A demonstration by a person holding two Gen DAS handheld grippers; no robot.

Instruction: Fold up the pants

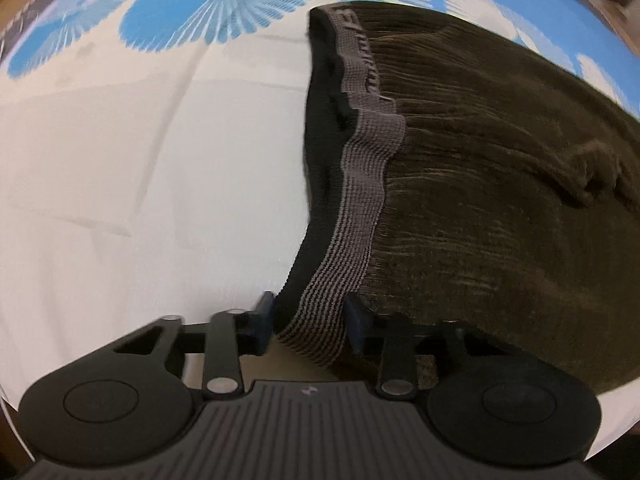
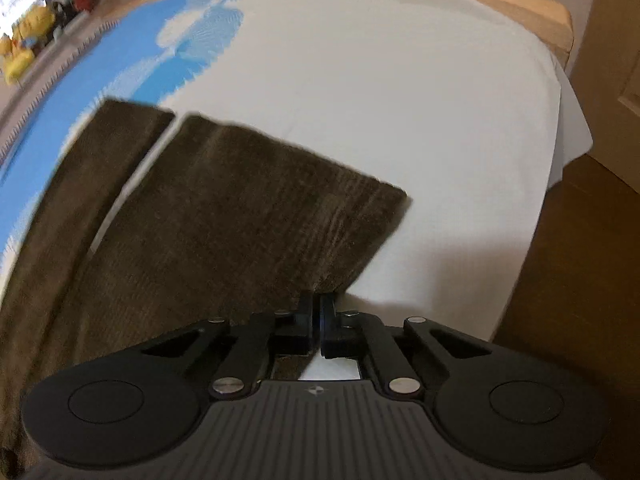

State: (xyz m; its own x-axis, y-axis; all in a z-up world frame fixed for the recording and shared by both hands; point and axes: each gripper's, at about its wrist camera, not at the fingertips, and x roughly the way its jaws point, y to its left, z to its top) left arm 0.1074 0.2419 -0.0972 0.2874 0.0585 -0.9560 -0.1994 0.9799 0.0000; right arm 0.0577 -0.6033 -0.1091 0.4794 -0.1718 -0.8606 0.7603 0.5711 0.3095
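Note:
Dark olive-brown corduroy pants (image 1: pixel 500 200) lie flat on a white sheet (image 1: pixel 120 160). Their grey ribbed waistband (image 1: pixel 360 168) runs down the middle of the left wrist view. Its near end sits between the blue pads of my left gripper (image 1: pixel 310 312), which is shut on it. In the right wrist view the two pant legs (image 2: pixel 220 208) lie side by side with a narrow gap between them. My right gripper (image 2: pixel 318 300) is shut on the near corner of the closer leg's hem, its jaws almost touching.
The sheet (image 2: pixel 400 80) is white with a blue fan-patterned part (image 2: pixel 192 40) at the far side. A wooden edge (image 2: pixel 520 12) borders it, and brown floor (image 2: pixel 580 260) lies past the sheet's right edge. Colourful clutter (image 2: pixel 24 52) stands at the far left.

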